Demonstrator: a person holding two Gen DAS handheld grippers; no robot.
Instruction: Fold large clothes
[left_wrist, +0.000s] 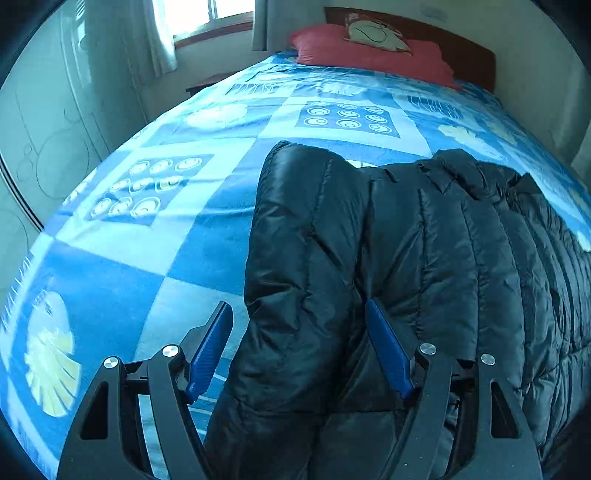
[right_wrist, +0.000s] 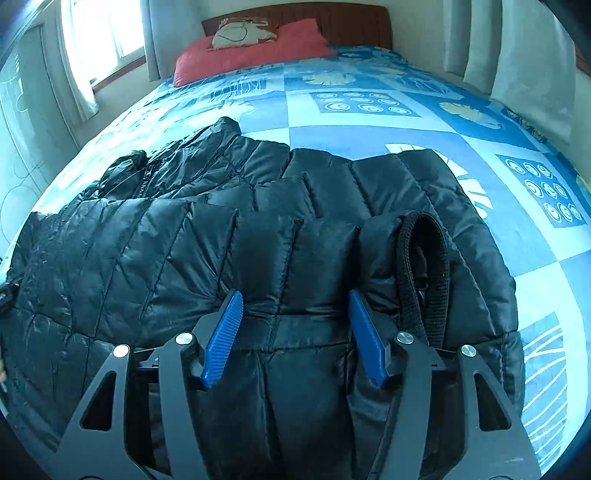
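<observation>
We've got the black puffer jacket (right_wrist: 207, 236) lying across the near end of the bed (left_wrist: 155, 236), long axis running crosswise, left to right. Collar and zip sit toward the window side in the right-wrist view, ribbed cuff (right_wrist: 424, 258) of a folded-in sleeve on the other. No readable brand or label anywhere. Left gripper (left_wrist: 299, 347): fingers spread wide, a sleeve between them, pads not pressing. Right gripper (right_wrist: 295, 332): fingers apart too, over the jacket's near edge, gripping nothing.
</observation>
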